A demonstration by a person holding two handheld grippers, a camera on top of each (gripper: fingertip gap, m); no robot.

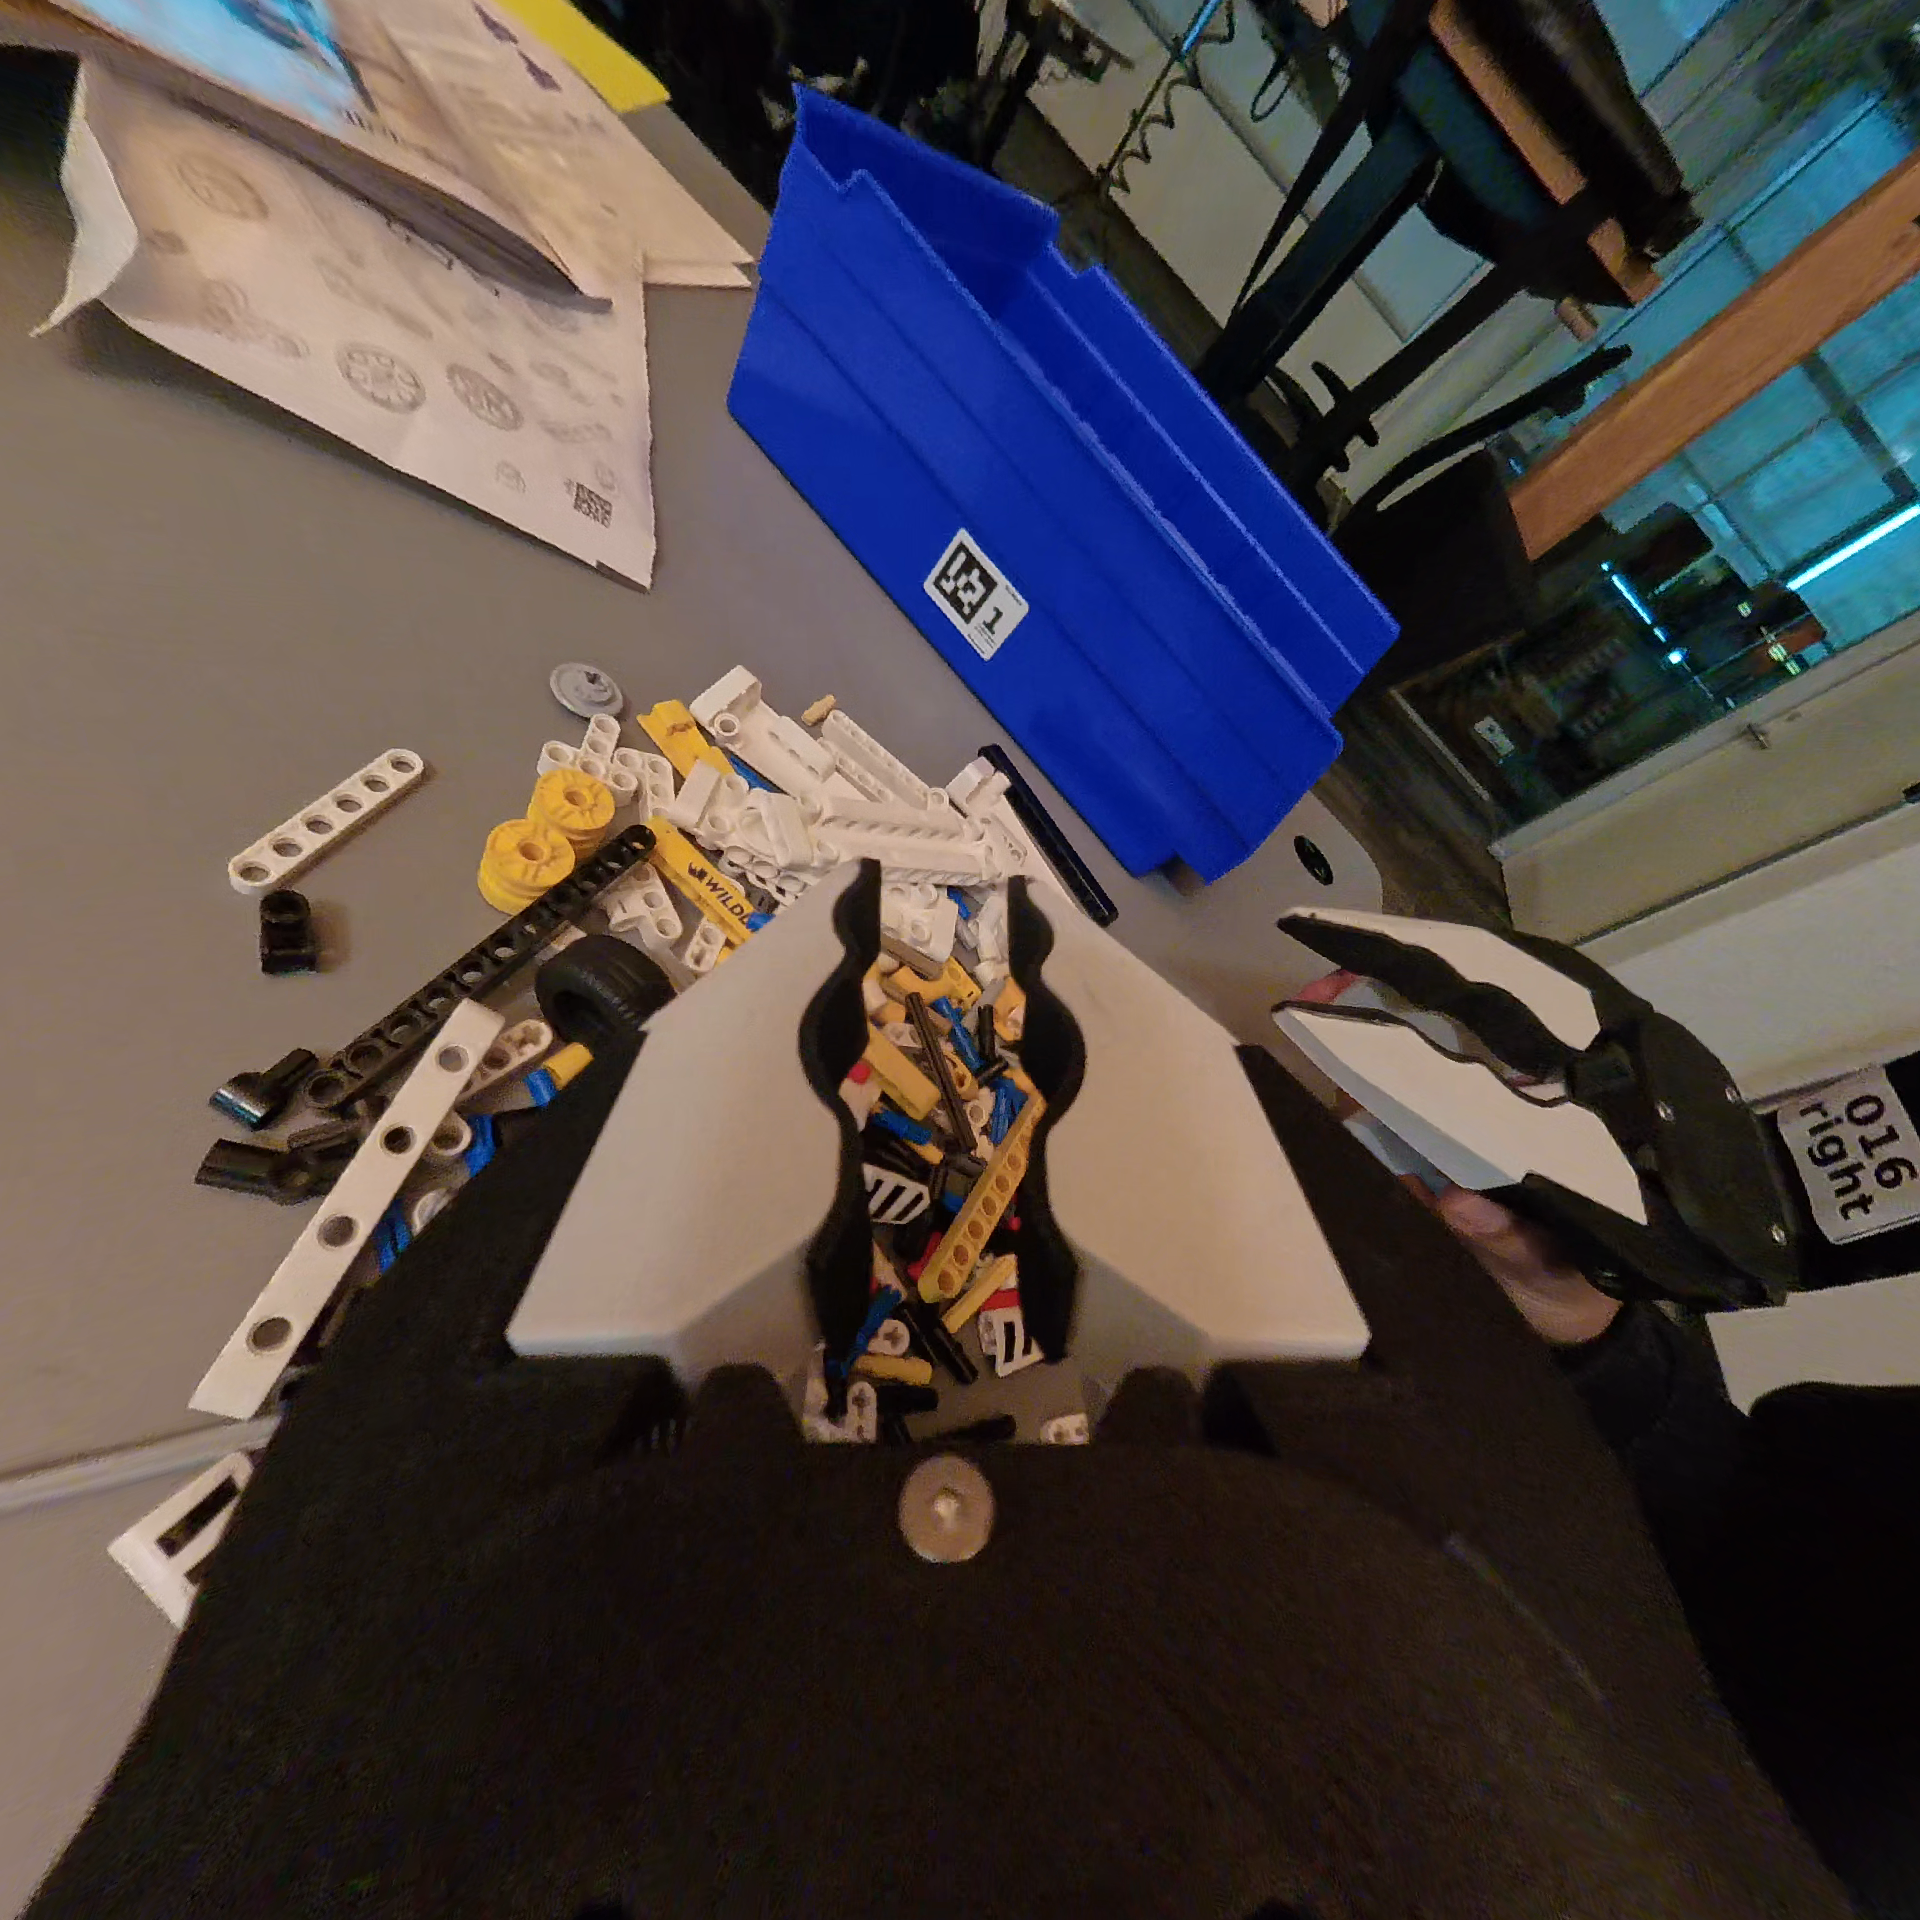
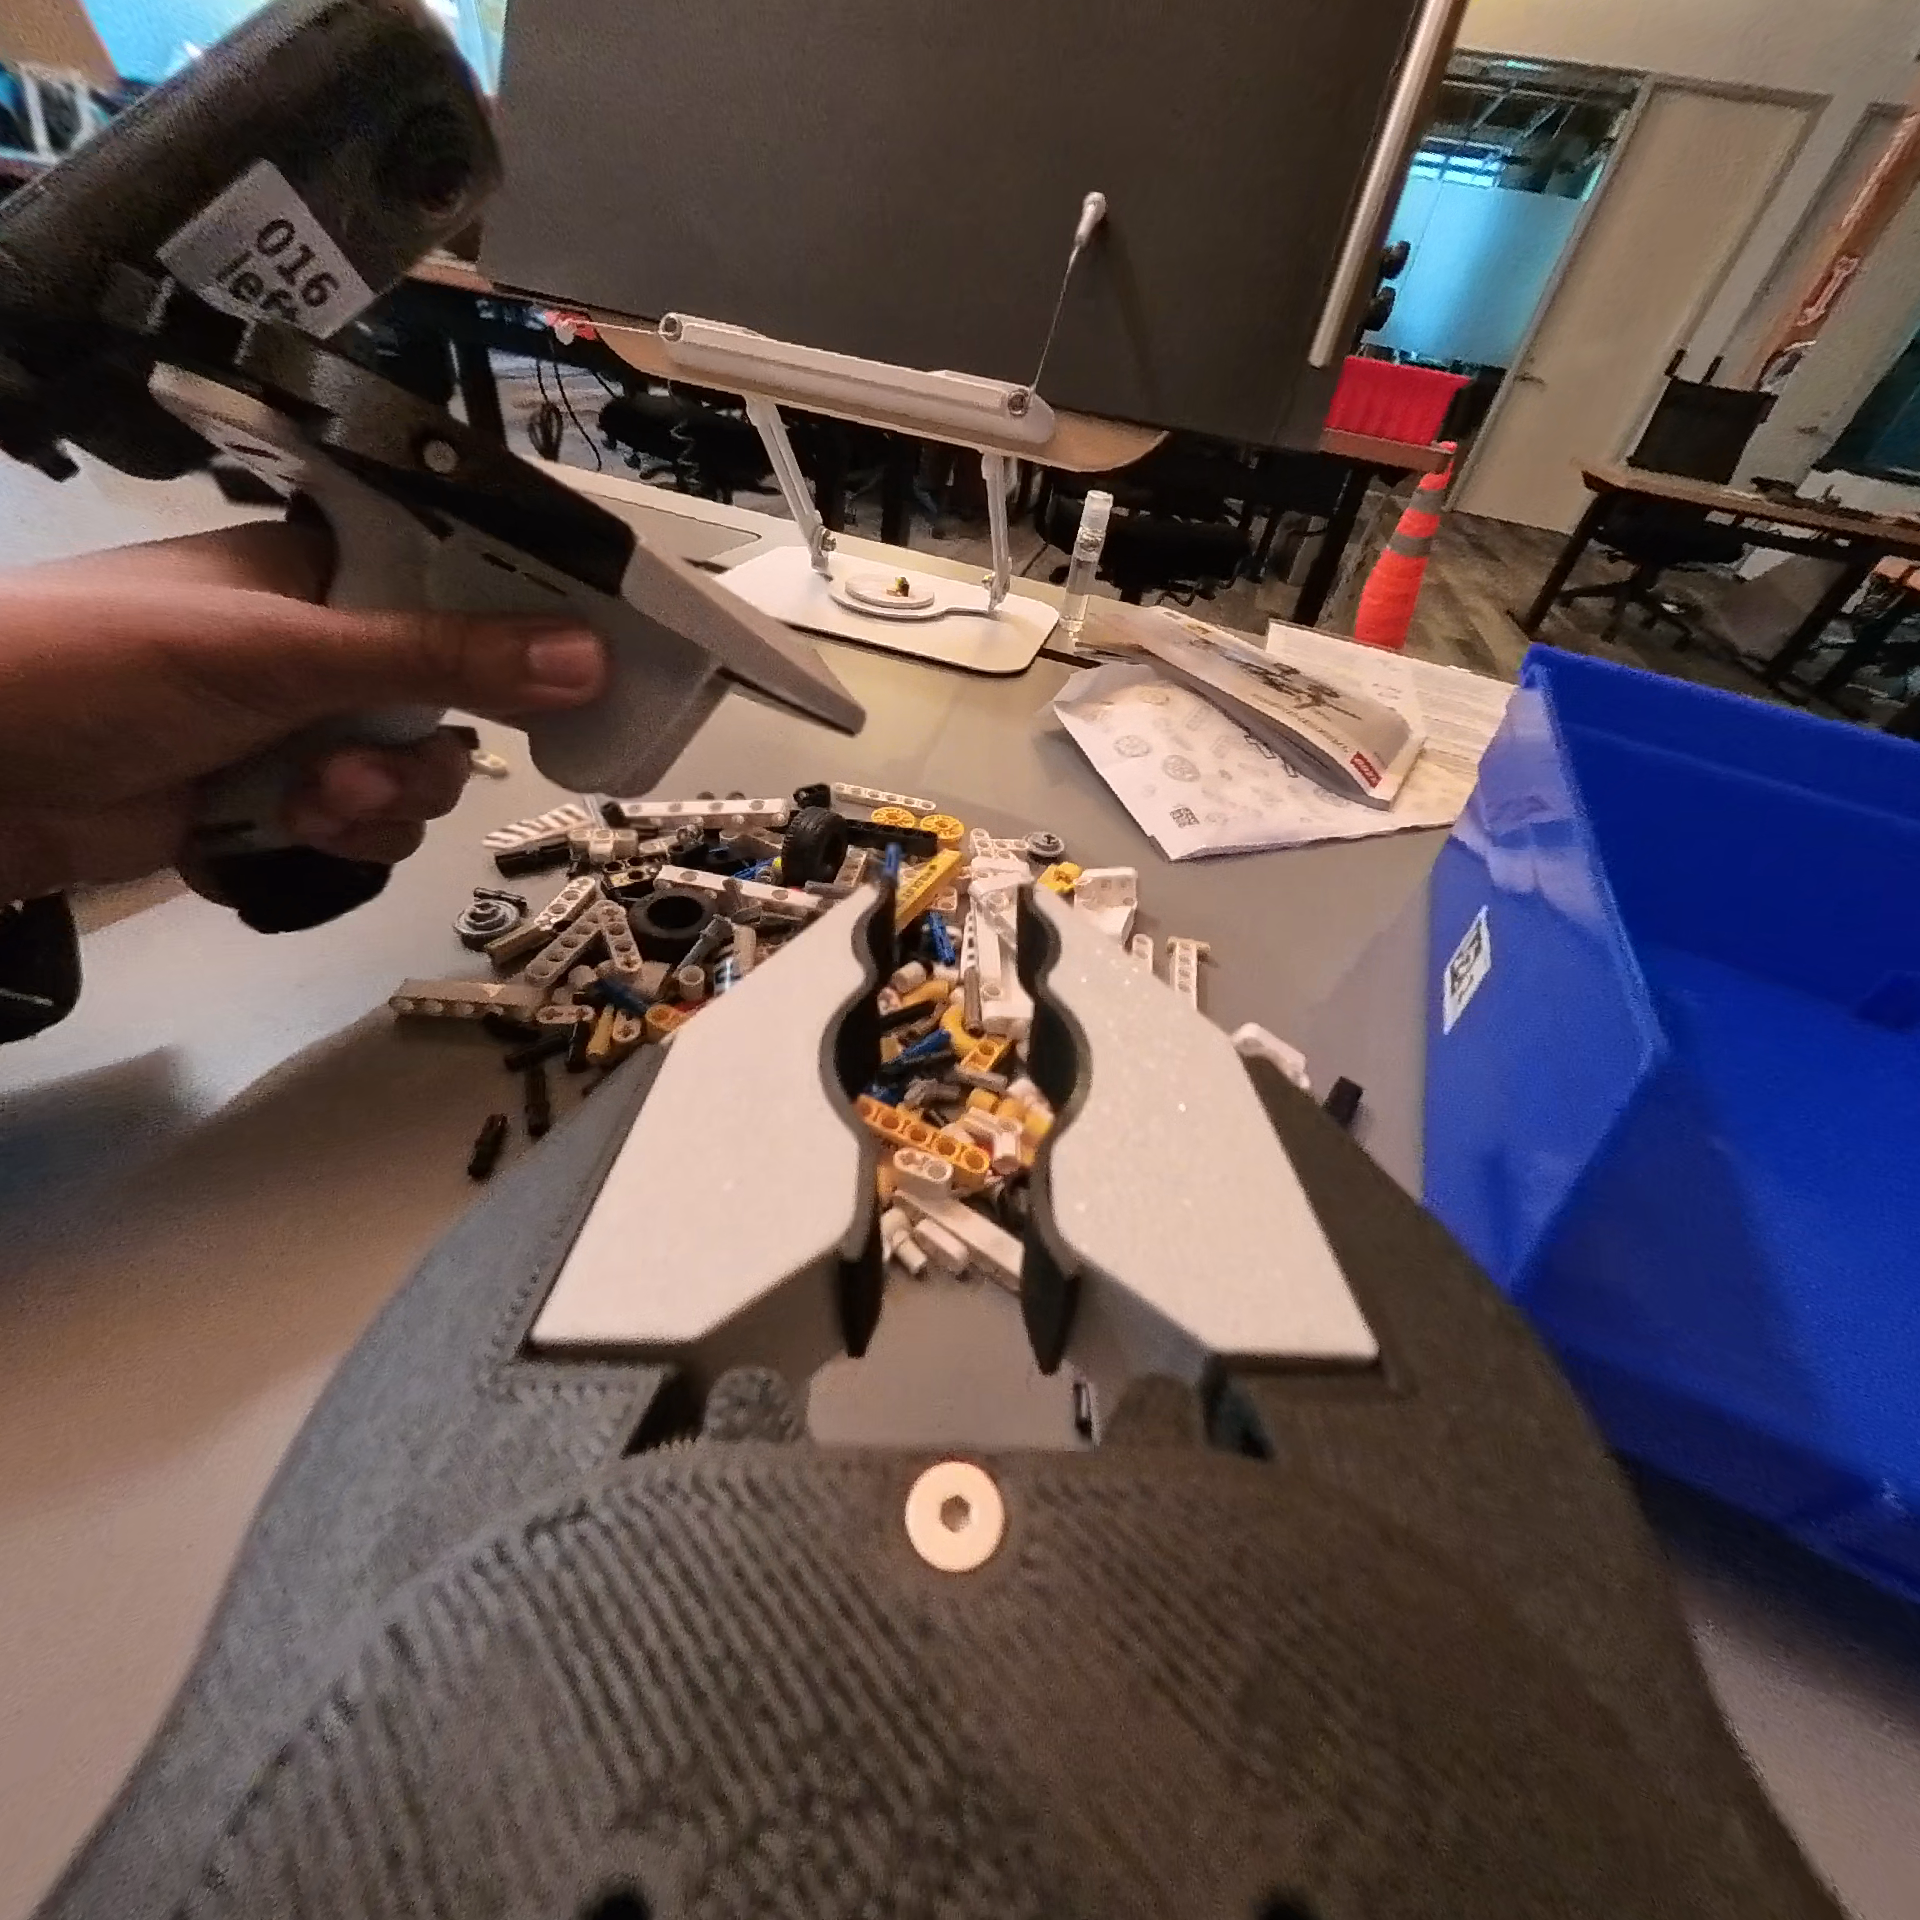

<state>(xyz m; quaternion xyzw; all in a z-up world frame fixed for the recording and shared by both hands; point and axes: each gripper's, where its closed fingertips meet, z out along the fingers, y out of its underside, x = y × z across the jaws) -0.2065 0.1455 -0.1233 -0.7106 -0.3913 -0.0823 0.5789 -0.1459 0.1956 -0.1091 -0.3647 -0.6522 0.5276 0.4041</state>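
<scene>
Left wrist view: the left tool point(image 1: 943, 883) hovers open and empty over a pile of small plastic building pieces point(image 1: 790, 821) on the grey counter point(image 1: 208, 675), beside a blue bin point(image 1: 1039, 416). The pieces look light, stiff and slippery, probably best pinched across flat sides.

Right wrist view: the right tool point(image 2: 954, 909) hangs open and empty above the same pile.

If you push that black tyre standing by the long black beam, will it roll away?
Probably a little. The black tyre is round and stands on its tread, so it could roll, but the long black beam and the brick pile crowd it. It looks rubbery, likely grippy.
</scene>
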